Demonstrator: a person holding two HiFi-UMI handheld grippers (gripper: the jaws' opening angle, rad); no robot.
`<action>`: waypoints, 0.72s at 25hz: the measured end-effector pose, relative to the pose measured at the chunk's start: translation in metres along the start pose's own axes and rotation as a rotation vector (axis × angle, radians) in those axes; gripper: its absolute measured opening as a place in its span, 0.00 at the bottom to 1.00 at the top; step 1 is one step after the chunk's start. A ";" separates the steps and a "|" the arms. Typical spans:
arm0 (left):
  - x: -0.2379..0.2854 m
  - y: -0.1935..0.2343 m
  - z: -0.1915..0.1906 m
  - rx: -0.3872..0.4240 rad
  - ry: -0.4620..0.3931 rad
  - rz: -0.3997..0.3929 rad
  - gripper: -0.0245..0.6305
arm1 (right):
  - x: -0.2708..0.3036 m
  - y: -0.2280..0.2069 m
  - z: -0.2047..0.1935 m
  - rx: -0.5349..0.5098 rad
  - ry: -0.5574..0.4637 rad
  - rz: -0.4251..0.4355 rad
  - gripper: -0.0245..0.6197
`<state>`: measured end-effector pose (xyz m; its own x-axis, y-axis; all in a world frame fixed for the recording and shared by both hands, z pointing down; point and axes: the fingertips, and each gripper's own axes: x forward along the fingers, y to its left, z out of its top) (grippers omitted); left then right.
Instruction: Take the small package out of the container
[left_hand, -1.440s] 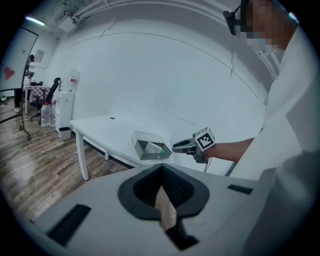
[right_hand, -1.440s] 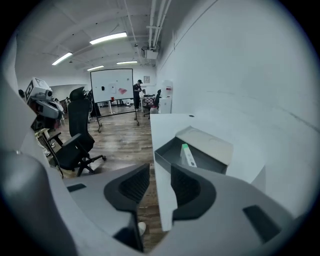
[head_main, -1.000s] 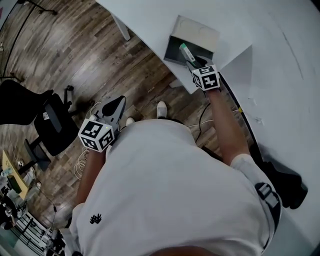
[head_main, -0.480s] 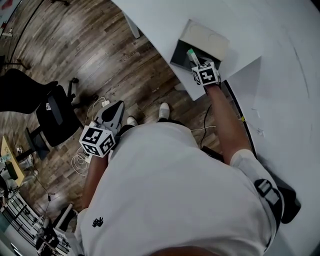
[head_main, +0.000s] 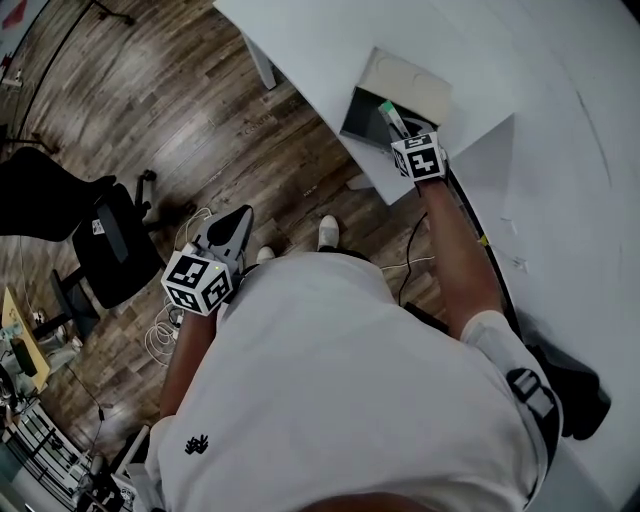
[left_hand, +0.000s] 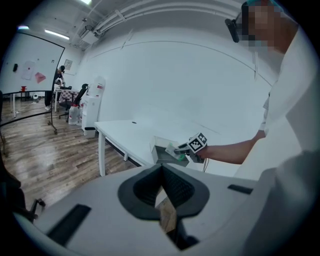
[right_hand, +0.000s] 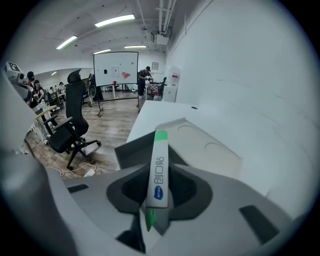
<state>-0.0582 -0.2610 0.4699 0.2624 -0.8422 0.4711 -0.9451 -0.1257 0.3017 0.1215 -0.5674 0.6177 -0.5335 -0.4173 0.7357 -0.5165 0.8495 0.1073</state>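
The small package, a narrow white sachet with green ends, stands edge-on between the jaws of my right gripper. The jaws are closing, and their pads press its lower part. In the head view the right gripper hovers over the open grey container at the white table's corner, with the package sticking out ahead of it. My left gripper hangs low beside my body over the wooden floor, jaws together and holding nothing. From the left gripper view the container shows far off.
The container's pale lid stands open behind it. The white table stretches to the right. A black office chair and loose cables are on the wooden floor at left. People stand far off in the room.
The right gripper stays over the container with the package at its jaws and has drawn back slightly toward the table's corner. The left gripper has barely moved.
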 end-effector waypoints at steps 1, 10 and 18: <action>-0.002 0.000 0.001 0.008 -0.003 -0.012 0.05 | -0.008 0.001 0.003 0.003 -0.007 -0.012 0.18; -0.024 0.008 0.004 0.003 -0.022 -0.140 0.05 | -0.087 0.025 0.010 0.081 -0.067 -0.083 0.18; -0.051 0.016 -0.007 0.025 -0.027 -0.235 0.05 | -0.155 0.084 -0.021 0.185 -0.085 -0.143 0.18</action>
<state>-0.0857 -0.2164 0.4567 0.4706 -0.8020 0.3678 -0.8634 -0.3326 0.3793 0.1754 -0.4248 0.5269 -0.4962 -0.5614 0.6622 -0.7005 0.7095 0.0765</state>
